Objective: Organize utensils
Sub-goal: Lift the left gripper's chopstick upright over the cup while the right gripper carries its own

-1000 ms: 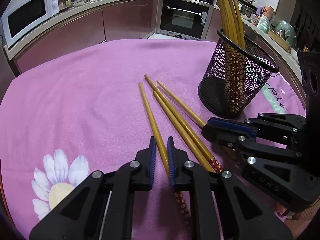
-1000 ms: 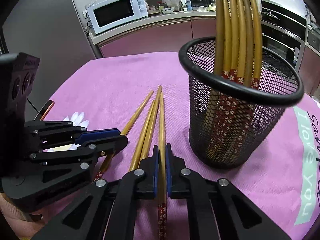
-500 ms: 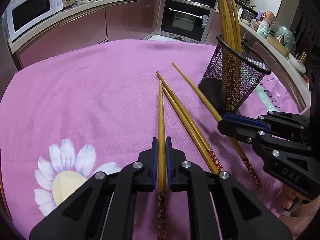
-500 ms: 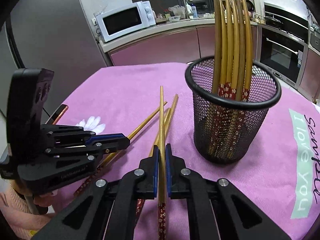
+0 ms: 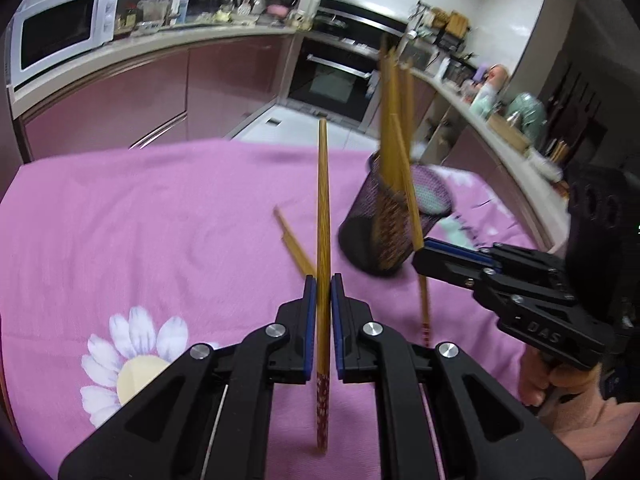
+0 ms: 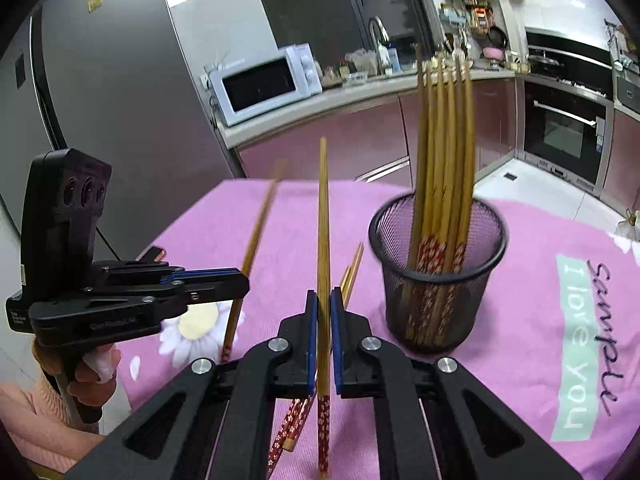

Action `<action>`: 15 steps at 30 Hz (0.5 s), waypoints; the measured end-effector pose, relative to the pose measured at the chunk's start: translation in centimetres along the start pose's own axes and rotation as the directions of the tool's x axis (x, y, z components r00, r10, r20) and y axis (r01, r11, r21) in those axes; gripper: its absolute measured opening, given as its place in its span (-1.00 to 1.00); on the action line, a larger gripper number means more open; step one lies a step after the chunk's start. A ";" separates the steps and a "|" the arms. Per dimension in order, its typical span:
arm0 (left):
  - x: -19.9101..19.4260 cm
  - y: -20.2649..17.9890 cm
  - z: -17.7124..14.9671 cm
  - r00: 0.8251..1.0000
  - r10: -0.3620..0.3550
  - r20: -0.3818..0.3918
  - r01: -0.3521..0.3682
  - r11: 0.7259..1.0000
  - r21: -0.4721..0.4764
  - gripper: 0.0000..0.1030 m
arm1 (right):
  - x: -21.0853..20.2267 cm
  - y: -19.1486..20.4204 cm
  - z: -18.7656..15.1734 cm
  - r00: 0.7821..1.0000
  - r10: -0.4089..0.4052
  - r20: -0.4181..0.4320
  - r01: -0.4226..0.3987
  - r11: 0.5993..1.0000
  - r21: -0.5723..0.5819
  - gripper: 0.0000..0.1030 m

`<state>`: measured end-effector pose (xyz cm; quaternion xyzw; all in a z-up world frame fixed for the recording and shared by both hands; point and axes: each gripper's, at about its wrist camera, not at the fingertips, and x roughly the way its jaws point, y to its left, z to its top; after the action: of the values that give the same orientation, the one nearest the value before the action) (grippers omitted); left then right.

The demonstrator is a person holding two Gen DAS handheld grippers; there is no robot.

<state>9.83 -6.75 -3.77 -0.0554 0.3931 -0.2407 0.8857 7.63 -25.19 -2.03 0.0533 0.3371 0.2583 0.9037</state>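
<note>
Both hand-held grippers, left point(image 5: 323, 280) and right point(image 6: 324, 296), now lifted off the desk, each clenched on one wooden red-patterned chopstick point(image 5: 322, 216), beside the black mesh cup point(image 6: 438, 280); two, probably, remain lying nearby.

1. left wrist view looks forward and down along its own jaws, close over the pink-clothed desk point(image 5: 120, 220).
2. right wrist view does likewise, from the other side.
3. both share the mesh holder point(image 5: 394, 224) point(image 6: 438, 276) and each other's gripper.

Home kitchen: microwave point(image 5: 60, 38), oven point(image 5: 332, 80).
</note>
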 end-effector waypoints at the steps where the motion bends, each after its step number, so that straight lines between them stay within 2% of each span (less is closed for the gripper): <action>1: -0.5 -0.1 0.2 1.000 -0.013 0.013 0.013 1.000 0.000 -0.85 | -0.3 -0.1 0.3 1.000 0.001 0.012 -0.001 1.000 0.002 -0.89; 7: -3.8 -1.5 2.0 0.992 -0.073 0.107 0.071 0.997 0.025 -0.85 | -2.4 -0.7 1.7 0.996 -0.003 0.085 0.002 1.000 0.006 -0.89; 10: -5.0 -2.2 2.8 0.986 -0.076 0.150 0.070 0.997 0.039 -0.85 | -3.3 -1.0 2.2 0.993 -0.013 0.116 0.013 1.000 0.002 -0.89; 15: -5.7 -2.9 4.3 0.981 -0.082 0.178 0.075 0.996 0.044 -0.86 | -4.7 -1.2 3.1 0.987 -0.019 0.159 0.020 1.000 -0.004 -0.89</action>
<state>8.56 -7.04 3.81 -0.0759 0.3048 -0.2769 0.9081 7.14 -28.35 2.71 0.0679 0.2640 0.2452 0.9304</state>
